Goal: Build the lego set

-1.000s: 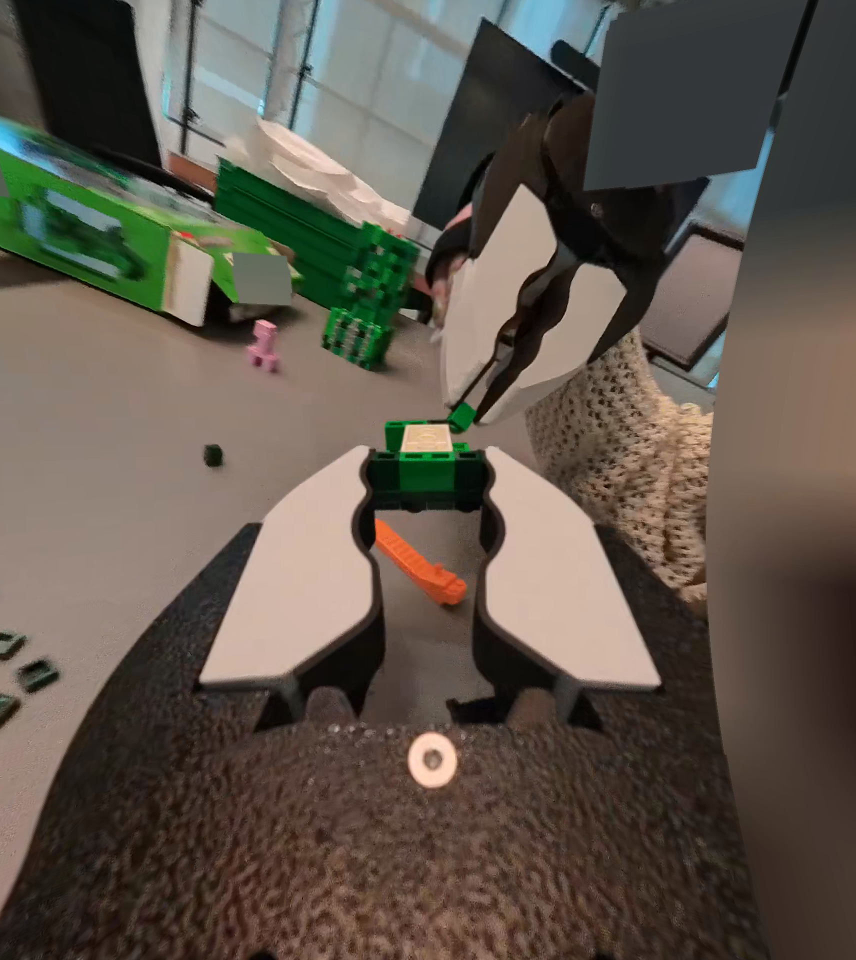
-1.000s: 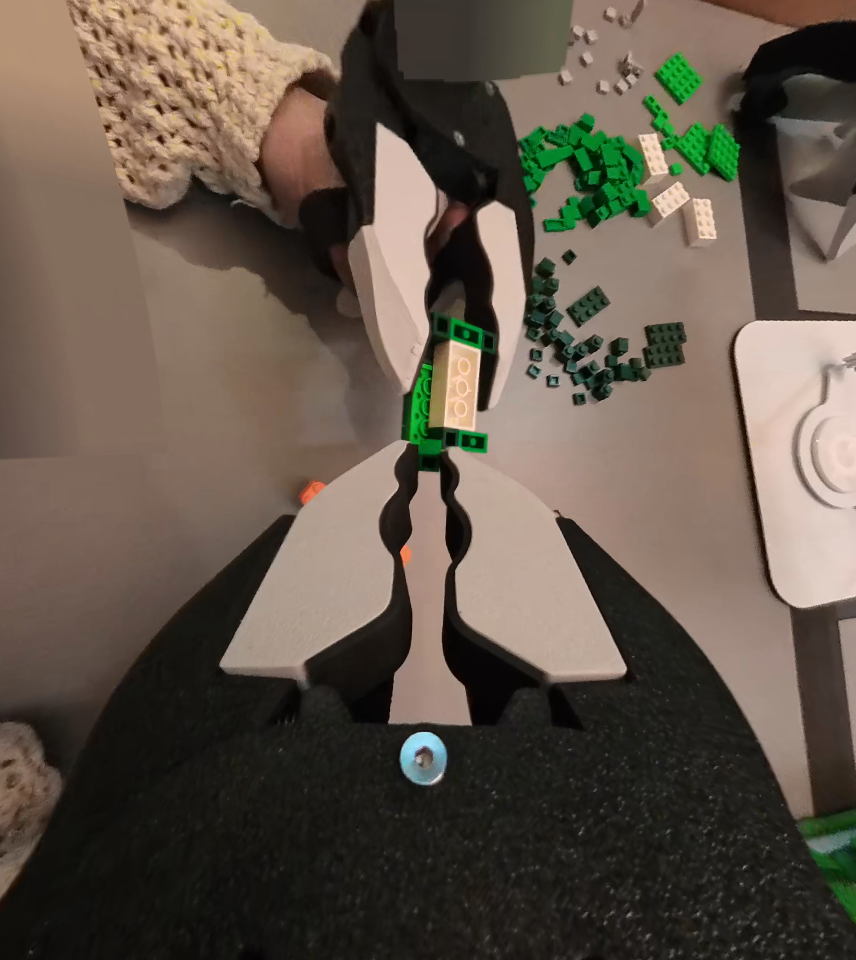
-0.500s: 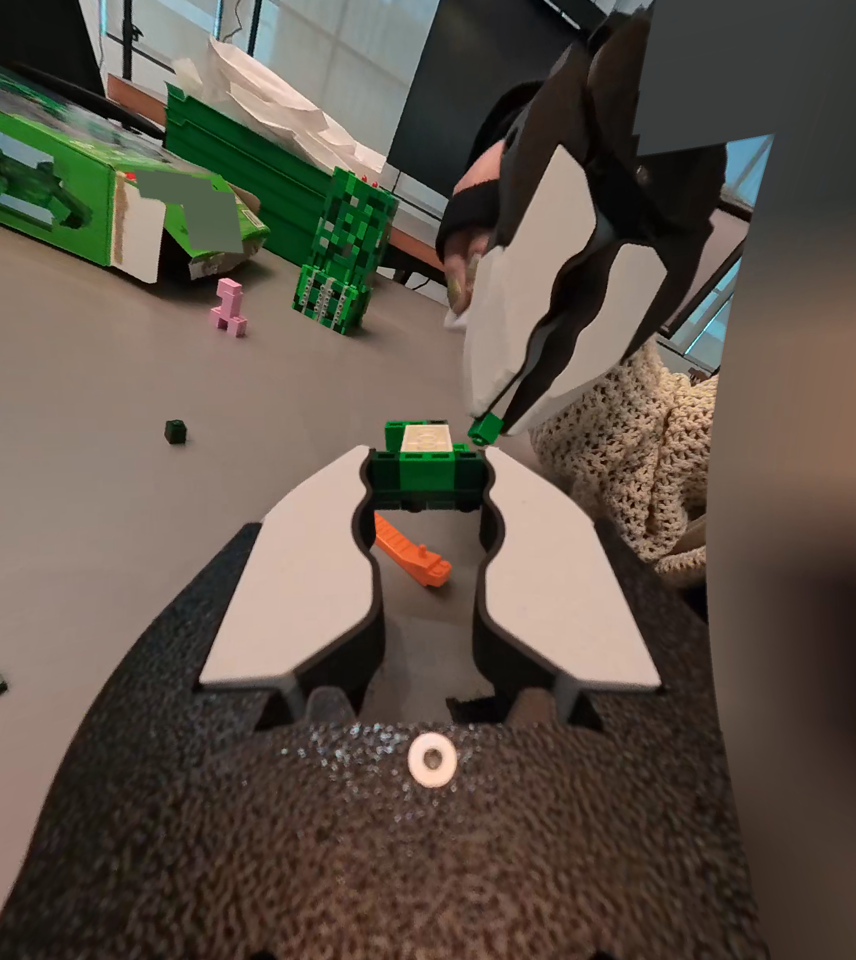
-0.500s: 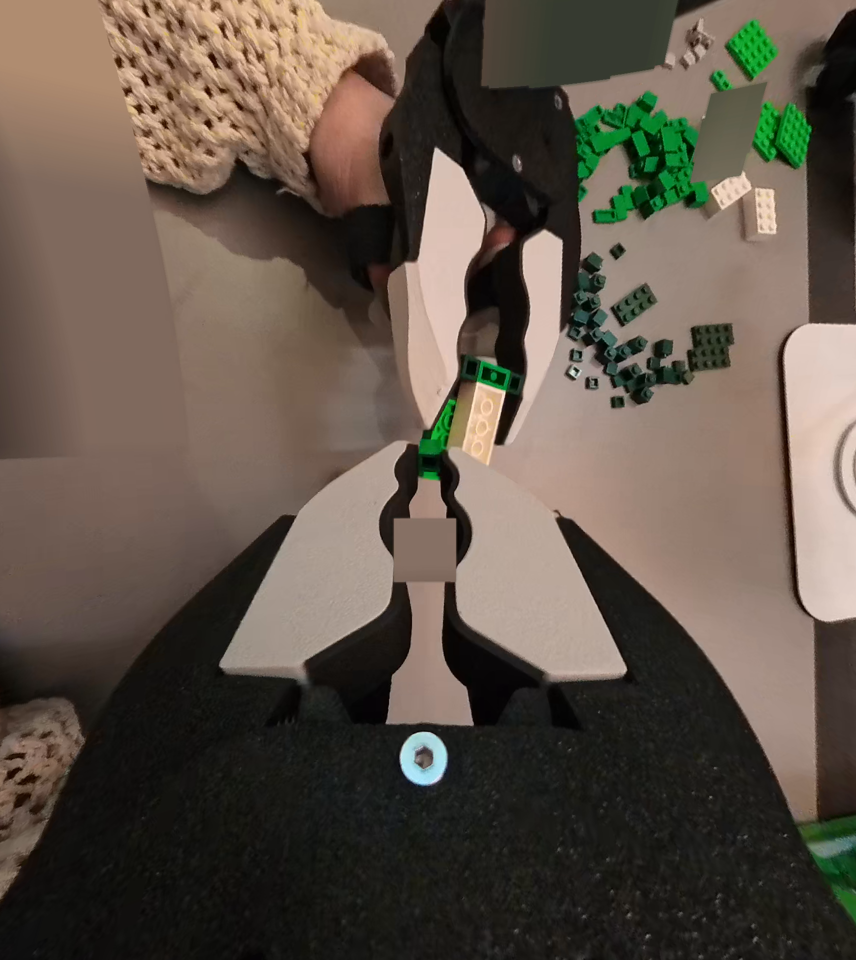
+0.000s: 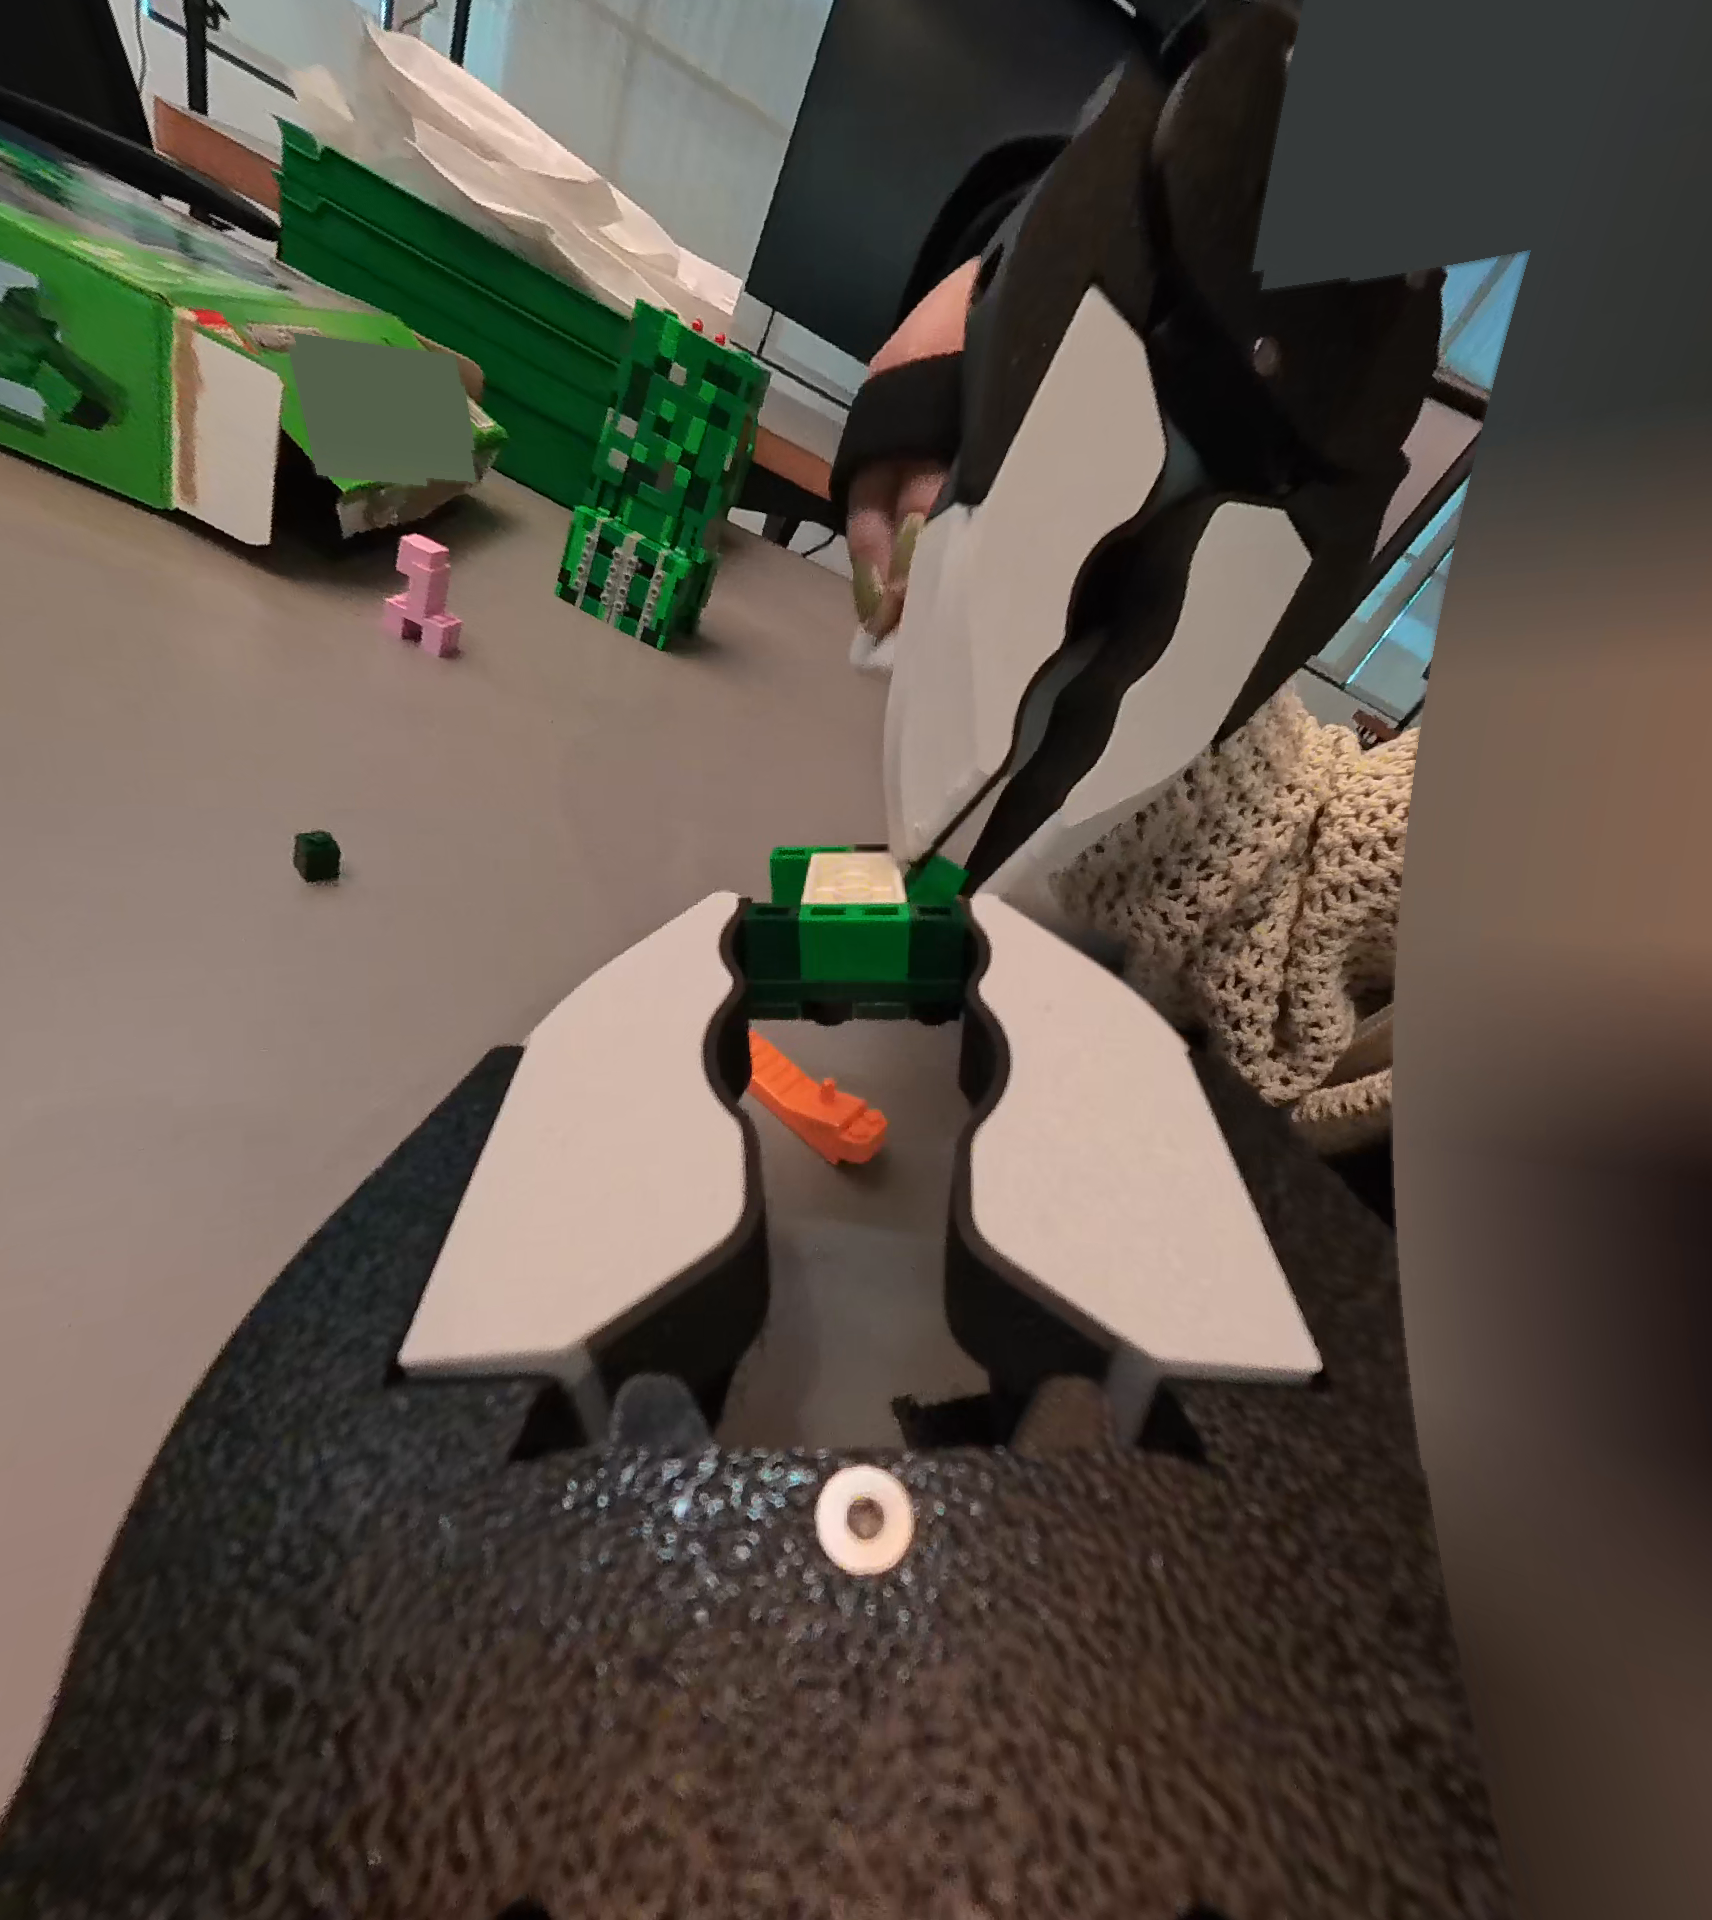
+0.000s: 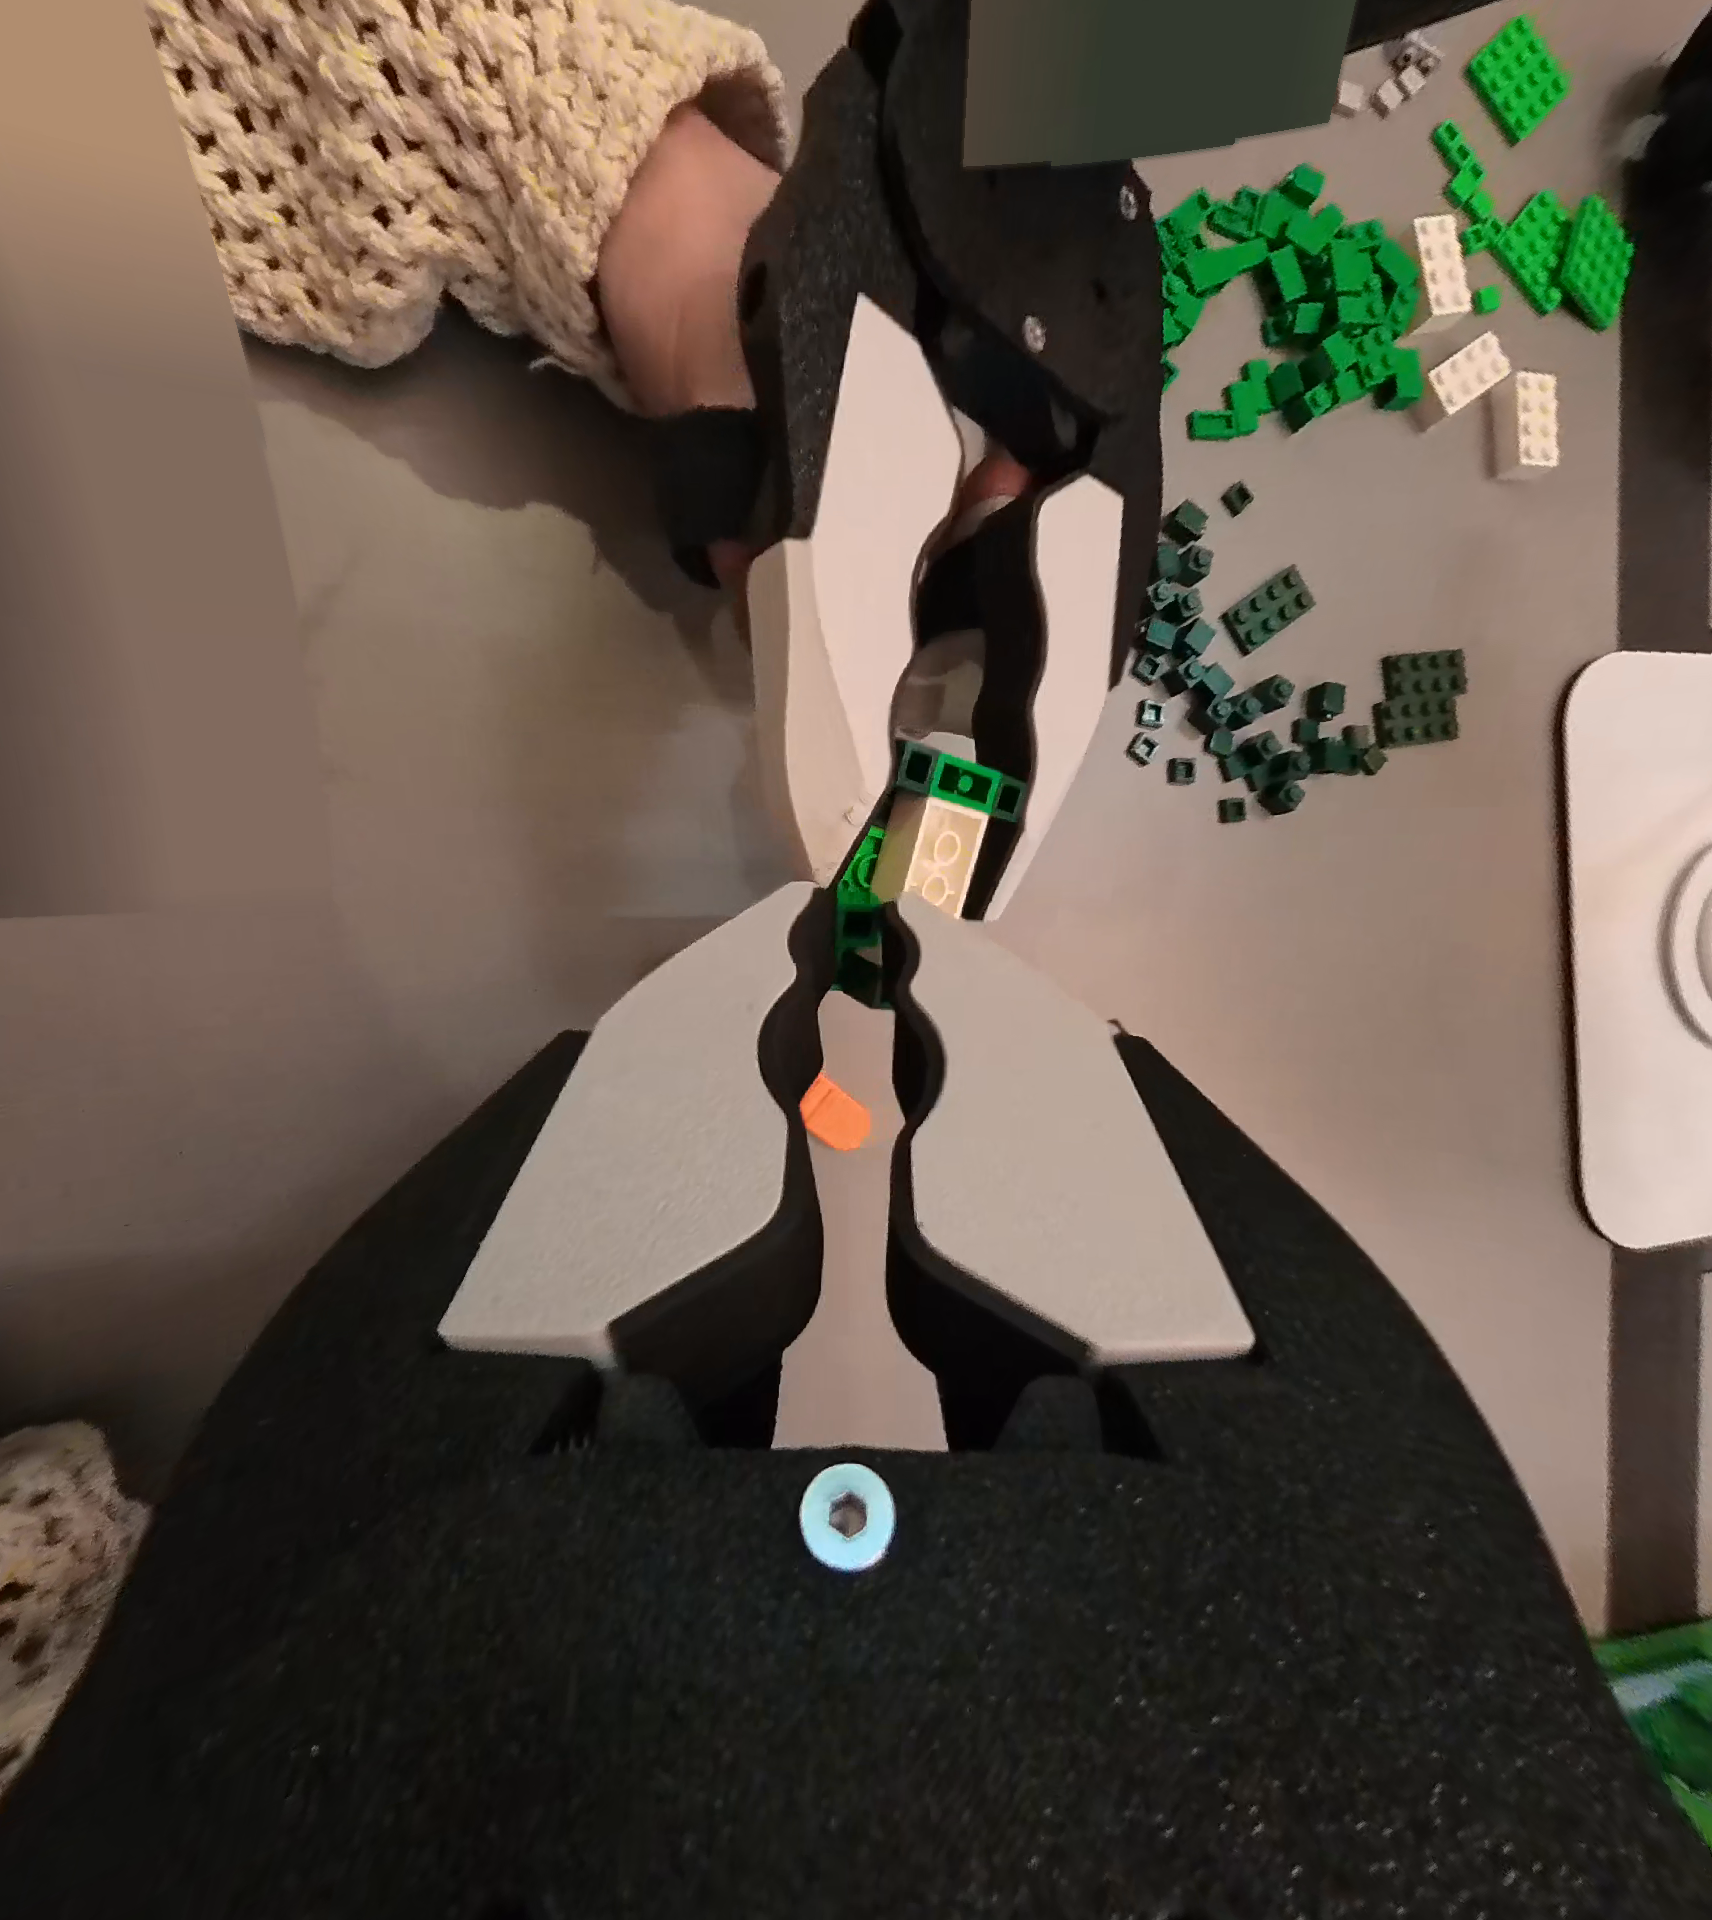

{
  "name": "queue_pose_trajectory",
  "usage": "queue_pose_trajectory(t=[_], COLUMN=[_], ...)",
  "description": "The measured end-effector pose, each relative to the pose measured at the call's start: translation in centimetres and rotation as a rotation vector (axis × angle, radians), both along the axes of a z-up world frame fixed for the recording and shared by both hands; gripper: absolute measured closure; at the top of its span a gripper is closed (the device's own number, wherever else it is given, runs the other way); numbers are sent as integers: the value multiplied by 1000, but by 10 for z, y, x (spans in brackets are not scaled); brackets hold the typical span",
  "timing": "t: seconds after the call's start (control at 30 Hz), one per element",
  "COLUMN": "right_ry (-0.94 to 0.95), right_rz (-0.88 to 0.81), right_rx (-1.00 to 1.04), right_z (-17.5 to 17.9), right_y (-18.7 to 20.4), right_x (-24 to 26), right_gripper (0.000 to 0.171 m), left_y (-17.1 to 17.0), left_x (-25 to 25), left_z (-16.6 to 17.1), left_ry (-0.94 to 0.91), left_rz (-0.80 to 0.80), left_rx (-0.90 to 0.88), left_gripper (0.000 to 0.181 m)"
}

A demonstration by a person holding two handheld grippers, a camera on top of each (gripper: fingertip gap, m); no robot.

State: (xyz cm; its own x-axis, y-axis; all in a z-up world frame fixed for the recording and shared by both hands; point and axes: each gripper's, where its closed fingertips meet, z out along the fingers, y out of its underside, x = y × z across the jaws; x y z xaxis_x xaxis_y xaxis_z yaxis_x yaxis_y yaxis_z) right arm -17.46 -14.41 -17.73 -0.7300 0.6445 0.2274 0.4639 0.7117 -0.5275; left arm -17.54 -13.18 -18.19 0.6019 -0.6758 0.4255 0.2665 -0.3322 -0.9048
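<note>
My left gripper (image 5: 854, 951) is shut on a small green lego assembly (image 5: 852, 930) with a white brick on top, held just above the grey table. My right gripper (image 5: 945, 868) comes down from the upper right, shut on a small green brick (image 5: 938, 883) that touches the assembly's right top corner. In the right wrist view my right gripper (image 6: 857, 914) pinches that small green brick (image 6: 854, 921) against the assembly (image 6: 940, 857), which the left gripper (image 6: 919, 862) holds from above. An orange brick separator (image 5: 816, 1103) lies on the table beneath.
A built green block figure (image 5: 665, 499), a pink figure (image 5: 424, 603) and a green box (image 5: 52, 343) stand at the back. A loose dark cube (image 5: 316, 857) lies left. Piles of bright green (image 6: 1299, 301), dark green (image 6: 1247, 707) and white bricks (image 6: 1475, 384) and a white stand (image 6: 1683, 935) lie right. Less than 4 cm separates the two grippers' tips. The left tips stand about 8 centimetres off the orange brick separator (image 5: 816, 1103).
My right gripper has lowered the small green brick from above the assembly's right side down onto its right top corner. The left gripper keeps its hold on the assembly.
</note>
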Motion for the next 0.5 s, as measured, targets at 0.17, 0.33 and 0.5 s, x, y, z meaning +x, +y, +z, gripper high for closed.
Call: queue_pose_trajectory(t=[0.17, 0.33, 0.5], right_ry=[37, 77, 84], right_rz=[-1, 0, 1], right_rx=[31, 45, 44], right_z=[1, 5, 5], right_y=[3, 5, 5], right_x=[-5, -7, -8], right_gripper=[162, 161, 161], left_y=[1, 0, 0], left_x=[-4, -5, -6], left_z=[2, 3, 3], left_ry=[-25, -46, -58], left_rz=[18, 11, 13], left_rx=[1, 0, -1], left_gripper=[145, 145, 145])
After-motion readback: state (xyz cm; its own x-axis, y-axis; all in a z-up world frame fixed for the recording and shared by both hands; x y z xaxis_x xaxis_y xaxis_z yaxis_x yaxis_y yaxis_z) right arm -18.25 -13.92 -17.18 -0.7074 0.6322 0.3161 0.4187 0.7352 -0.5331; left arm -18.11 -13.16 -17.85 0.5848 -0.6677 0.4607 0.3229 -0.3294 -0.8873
